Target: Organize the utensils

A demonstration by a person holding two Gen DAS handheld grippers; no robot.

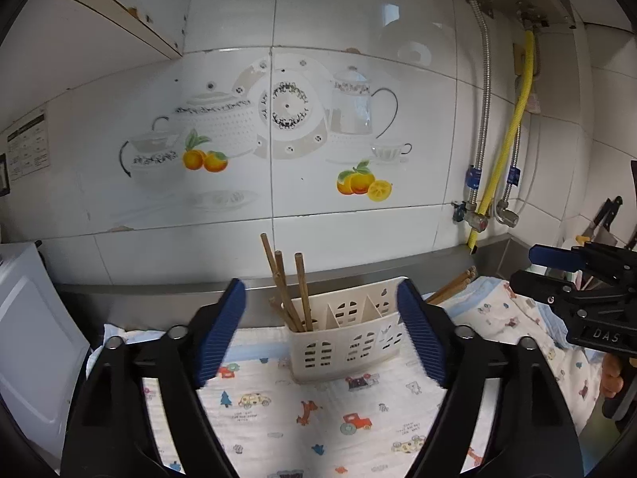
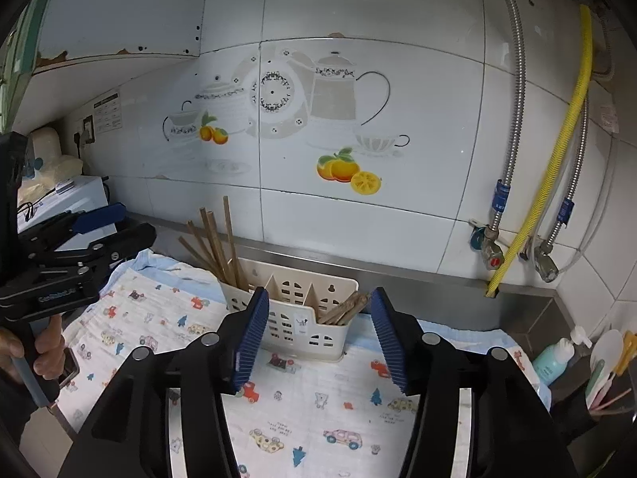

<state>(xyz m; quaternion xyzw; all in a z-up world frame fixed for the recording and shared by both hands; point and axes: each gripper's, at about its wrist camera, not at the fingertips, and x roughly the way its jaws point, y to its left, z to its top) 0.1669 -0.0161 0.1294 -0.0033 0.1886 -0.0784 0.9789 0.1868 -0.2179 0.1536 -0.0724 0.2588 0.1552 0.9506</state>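
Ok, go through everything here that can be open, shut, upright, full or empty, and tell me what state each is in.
Left gripper: open, holding nothing.
Right gripper: open, holding nothing.
Utensil holder: upright on the cloth.
Chopsticks in its left compartment: standing, leaning.
Chopsticks by the holder's right end: lying slanted; inside or behind, cannot tell.
Middle compartment: looks empty.

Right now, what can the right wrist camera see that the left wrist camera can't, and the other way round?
Only the right wrist view shows the teal pump bottle at the counter's right end and a socket on the wall.

Only the left wrist view shows the knives against the right wall.

Both show the cream utensil holder with upright chopsticks in its left compartment, more chopsticks lying at its right end, the printed cloth, and the yellow hose.
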